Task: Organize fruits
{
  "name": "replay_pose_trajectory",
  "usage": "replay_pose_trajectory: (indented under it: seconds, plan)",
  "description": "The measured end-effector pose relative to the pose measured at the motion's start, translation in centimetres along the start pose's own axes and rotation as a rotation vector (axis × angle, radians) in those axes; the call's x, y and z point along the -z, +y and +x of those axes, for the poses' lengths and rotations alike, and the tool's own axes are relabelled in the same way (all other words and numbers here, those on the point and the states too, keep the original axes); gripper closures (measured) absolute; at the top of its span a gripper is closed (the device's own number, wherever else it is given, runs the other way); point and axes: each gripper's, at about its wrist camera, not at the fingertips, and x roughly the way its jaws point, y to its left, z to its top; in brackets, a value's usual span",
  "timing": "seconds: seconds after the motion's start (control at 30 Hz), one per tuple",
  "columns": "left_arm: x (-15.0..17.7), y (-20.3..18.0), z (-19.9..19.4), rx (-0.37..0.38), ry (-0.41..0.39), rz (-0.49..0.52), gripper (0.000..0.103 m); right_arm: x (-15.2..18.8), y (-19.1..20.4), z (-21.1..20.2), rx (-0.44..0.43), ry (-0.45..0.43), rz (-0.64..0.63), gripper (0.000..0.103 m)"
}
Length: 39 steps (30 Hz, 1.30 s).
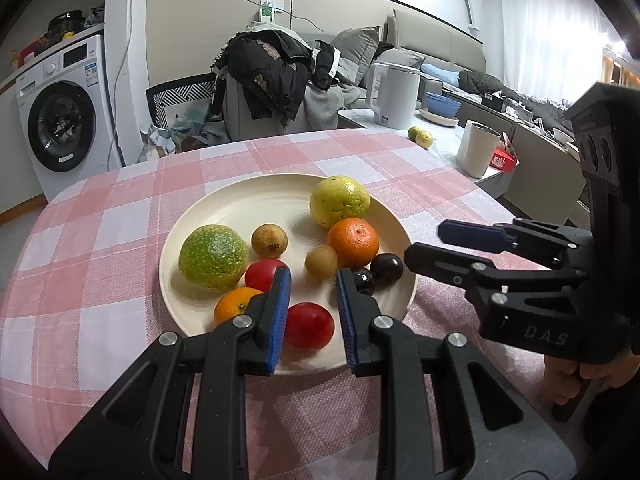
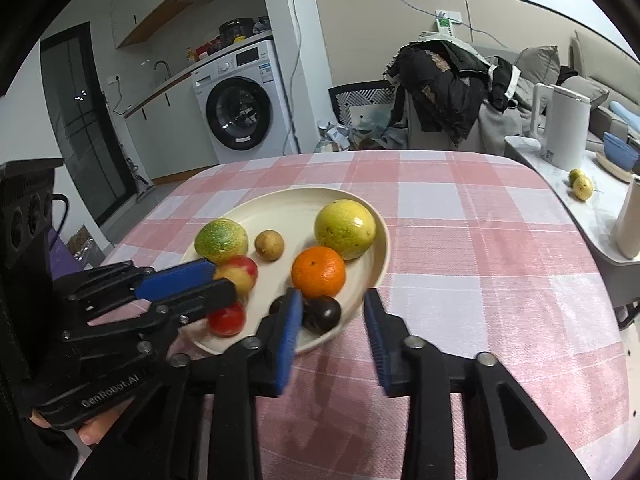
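Note:
A cream plate (image 1: 240, 188) on the pink checked tablecloth holds several fruits: a green one (image 1: 213, 258), a yellow-green one (image 1: 339, 201), a large orange (image 1: 353, 242), a small orange (image 1: 234, 304), two red ones (image 1: 309, 331), two brown ones (image 1: 269, 240) and two dark plums (image 1: 386, 271). My left gripper (image 1: 313, 276) hovers over the plate's near edge, shut to a narrow gap and holding nothing; a red fruit lies under it. My right gripper (image 2: 333, 294) stands open at the plate's right edge, empty, with a dark plum (image 2: 322, 314) just beyond its left finger.
A side table to the right carries a white kettle (image 1: 396, 94), a white cup (image 1: 478, 148) and two small yellow-green fruits (image 1: 420, 136). Behind the table stand a chair piled with clothes (image 1: 272, 76) and a washing machine (image 1: 64, 120). A hand (image 1: 576, 376) holds the right gripper.

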Motion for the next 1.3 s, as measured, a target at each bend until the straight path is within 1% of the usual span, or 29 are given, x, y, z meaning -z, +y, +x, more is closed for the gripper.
replay_pose_trajectory:
  seconds: [0.03, 0.1, 0.13, 0.17, 0.2, 0.23, 0.3, 0.33, 0.37, 0.4, 0.47, 0.53, 0.6, 0.67, 0.8, 1.0, 1.3]
  plan:
    - [0.0, 0.0, -0.2, -0.005, -0.003, -0.001, 0.082, 0.1, 0.0, -0.1, 0.004, -0.002, 0.0, 0.053]
    - [0.1, 0.3, -0.7, -0.029, -0.011, -0.004, 0.08, 0.2, 0.0, -0.4, 0.017, -0.01, -0.004, 0.05]
    - [0.3, 0.5, -1.0, -0.049, -0.017, -0.009, 0.079, 0.3, -0.1, -0.6, 0.027, -0.013, -0.006, 0.042]
    - [0.4, 0.7, -1.3, -0.057, -0.022, -0.015, 0.072, 0.3, -0.2, -0.8, 0.029, -0.016, -0.005, 0.028]
    - [0.4, 0.9, -1.6, -0.064, -0.027, -0.022, 0.066, 0.4, -0.3, -1.1, 0.028, -0.022, -0.002, 0.021]
    - [0.4, 1.1, -1.9, -0.069, -0.033, -0.029, 0.062, 0.5, -0.4, -1.4, 0.027, -0.034, 0.002, 0.012]
    - [0.6, 1.5, -2.7, -0.081, -0.047, -0.049, 0.045, 0.6, -0.6, -2.1, 0.032, -0.053, 0.004, 0.007]
    - [0.7, 1.7, -3.2, -0.084, -0.057, -0.057, 0.04, 0.7, -0.7, -2.5, 0.035, -0.065, 0.006, 0.004]
    - [0.8, 1.8, -3.6, -0.088, -0.066, -0.062, 0.031, 0.7, -0.7, -2.9, 0.032, -0.077, 0.007, 0.001]
    - [0.9, 1.9, -4.0, -0.093, -0.071, -0.064, 0.023, 0.8, -0.7, -3.2, 0.027, -0.087, 0.008, 0.0]
    - [1.2, 1.9, -5.0, -0.11, -0.082, -0.059, 0.017, 1.1, -0.8, -4.1, 0.007, -0.111, 0.006, 0.0]
    - [1.6, 1.8, -5.9, -0.128, -0.092, -0.046, 0.016, 1.3, -0.6, -4.6, -0.002, -0.124, -0.004, 0.0]
    - [2.0, 1.6, -6.7, -0.144, -0.101, -0.034, 0.009, 1.5, -0.2, -5.1, -0.016, -0.138, -0.024, 0.0]
    - [2.4, 1.4, -7.6, -0.144, -0.119, -0.032, 0.001, 1.7, 0.4, -5.6, -0.029, -0.147, -0.044, 0.0]
    - [3.1, 1.5, -9.2, -0.127, -0.137, -0.051, 0.001, 2.1, 1.3, -6.4, -0.048, -0.167, -0.076, 0.0]
    - [4.1, 1.4, -10.7, -0.138, -0.158, -0.063, 0.001, 2.5, 2.3, -6.8, -0.075, -0.189, -0.109, 0.0]
    - [4.6, 1.2, -10.5, -0.149, -0.176, -0.06, 0.001, 3.1, 2.6, -6.8, -0.087, -0.201, -0.125, 0.0]
